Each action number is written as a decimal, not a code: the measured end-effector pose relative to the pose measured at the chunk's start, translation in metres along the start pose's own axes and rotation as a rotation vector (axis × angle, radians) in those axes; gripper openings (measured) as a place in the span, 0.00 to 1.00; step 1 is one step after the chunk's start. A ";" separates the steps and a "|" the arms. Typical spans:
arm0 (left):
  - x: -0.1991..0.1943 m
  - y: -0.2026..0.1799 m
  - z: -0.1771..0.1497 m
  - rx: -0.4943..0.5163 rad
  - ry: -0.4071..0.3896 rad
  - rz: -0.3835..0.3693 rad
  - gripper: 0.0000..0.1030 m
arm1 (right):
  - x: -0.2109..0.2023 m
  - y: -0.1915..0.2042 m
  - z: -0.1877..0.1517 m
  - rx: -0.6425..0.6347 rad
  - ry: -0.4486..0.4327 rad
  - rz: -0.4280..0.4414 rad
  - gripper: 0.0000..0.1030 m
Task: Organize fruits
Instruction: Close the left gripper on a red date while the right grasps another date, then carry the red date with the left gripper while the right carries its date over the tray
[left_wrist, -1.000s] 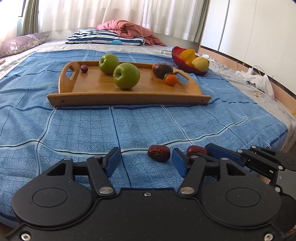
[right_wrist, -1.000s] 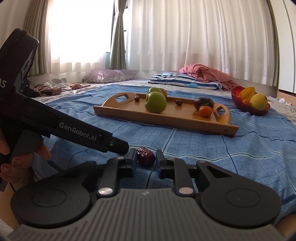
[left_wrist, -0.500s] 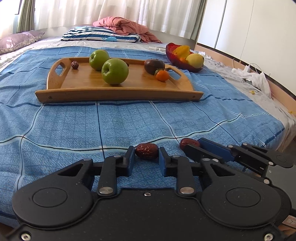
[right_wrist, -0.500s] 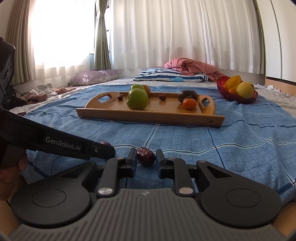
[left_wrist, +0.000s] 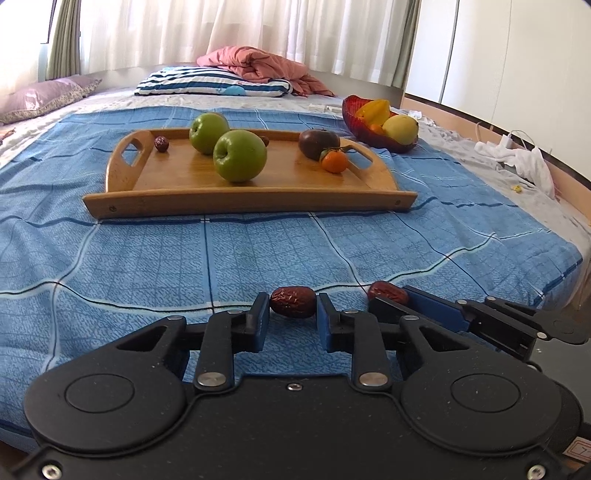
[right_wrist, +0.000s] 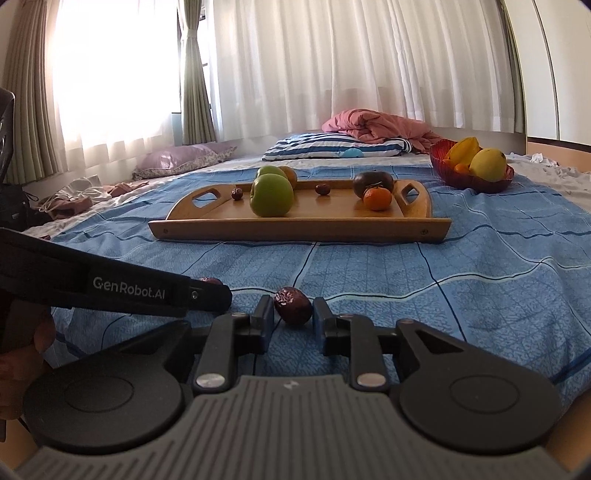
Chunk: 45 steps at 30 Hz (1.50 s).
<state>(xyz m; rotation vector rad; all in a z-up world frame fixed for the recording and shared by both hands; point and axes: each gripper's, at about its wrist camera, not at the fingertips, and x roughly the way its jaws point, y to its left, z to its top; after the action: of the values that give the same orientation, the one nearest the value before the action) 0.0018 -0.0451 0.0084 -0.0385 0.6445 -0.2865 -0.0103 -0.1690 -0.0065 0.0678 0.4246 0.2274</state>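
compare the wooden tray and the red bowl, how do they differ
The wooden tray is long, flat and pale brown, with cut-out handles; the red bowl is small, deep and glossy. The wooden tray's fruit lies spread out and apart; the red bowl's is heaped together. Both rest on the blue bedspread.

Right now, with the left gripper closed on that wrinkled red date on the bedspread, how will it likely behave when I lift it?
The date looks small and dried, so probably very light. Its wrinkled skin should give the left gripper decent friction, though it may squash slightly. It is held across its long ends, so it might pivot or pop out; on the soft bedspread it would hardly roll far.
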 end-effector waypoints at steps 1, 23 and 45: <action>0.000 0.000 0.000 0.003 -0.003 0.008 0.25 | -0.001 0.000 0.000 -0.006 0.001 -0.002 0.45; 0.004 0.006 0.001 0.009 -0.016 0.064 0.25 | -0.009 -0.002 0.003 -0.139 0.023 -0.285 0.66; 0.008 0.018 0.006 0.012 -0.028 0.134 0.25 | 0.031 0.007 0.022 -0.194 0.072 -0.085 0.49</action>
<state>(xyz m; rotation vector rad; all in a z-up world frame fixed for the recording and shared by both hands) 0.0159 -0.0301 0.0058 0.0126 0.6143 -0.1604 0.0245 -0.1554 0.0023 -0.1489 0.4741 0.1864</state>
